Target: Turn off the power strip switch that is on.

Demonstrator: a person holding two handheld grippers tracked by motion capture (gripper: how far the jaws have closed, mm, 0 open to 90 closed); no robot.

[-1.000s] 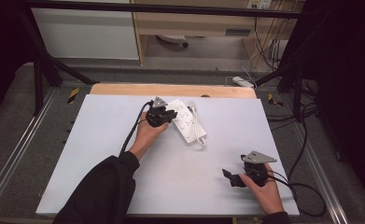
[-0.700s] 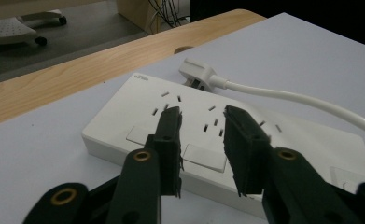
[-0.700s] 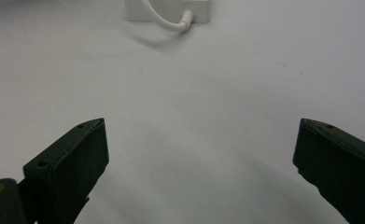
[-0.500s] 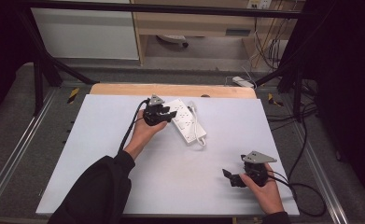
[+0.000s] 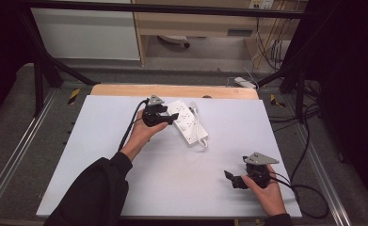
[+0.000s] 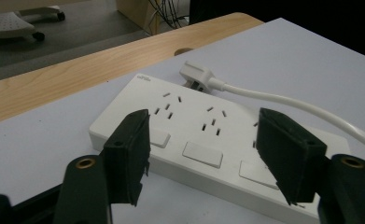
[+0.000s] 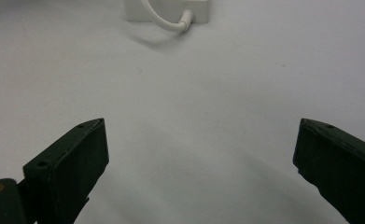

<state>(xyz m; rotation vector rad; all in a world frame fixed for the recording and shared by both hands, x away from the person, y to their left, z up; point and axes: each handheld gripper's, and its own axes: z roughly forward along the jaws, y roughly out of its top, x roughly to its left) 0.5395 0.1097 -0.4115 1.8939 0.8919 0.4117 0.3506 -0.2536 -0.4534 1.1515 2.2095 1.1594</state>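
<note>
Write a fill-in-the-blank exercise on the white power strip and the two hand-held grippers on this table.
1. The white rectangular plastic power strip lies on the pale ____ table top.
2. The left hand-held gripper, whose jaws have just been opening, has them ____ with nothing between the pads.
3. The right hand-held gripper holds ____.
4. The strip's white plug lies ____ on the table.

Missing words: grey; open; nothing; unplugged

Power strip point(image 5: 187, 121) on counter point(image 5: 101, 155), directly ahead of left tongs point(image 5: 171, 119), touching or just short. Its plug point(image 6: 196, 74) lies beyond strip, cord point(image 5: 200, 127) along its far side. Right tongs point(image 5: 229, 178) well apart, nearer the person.
</note>
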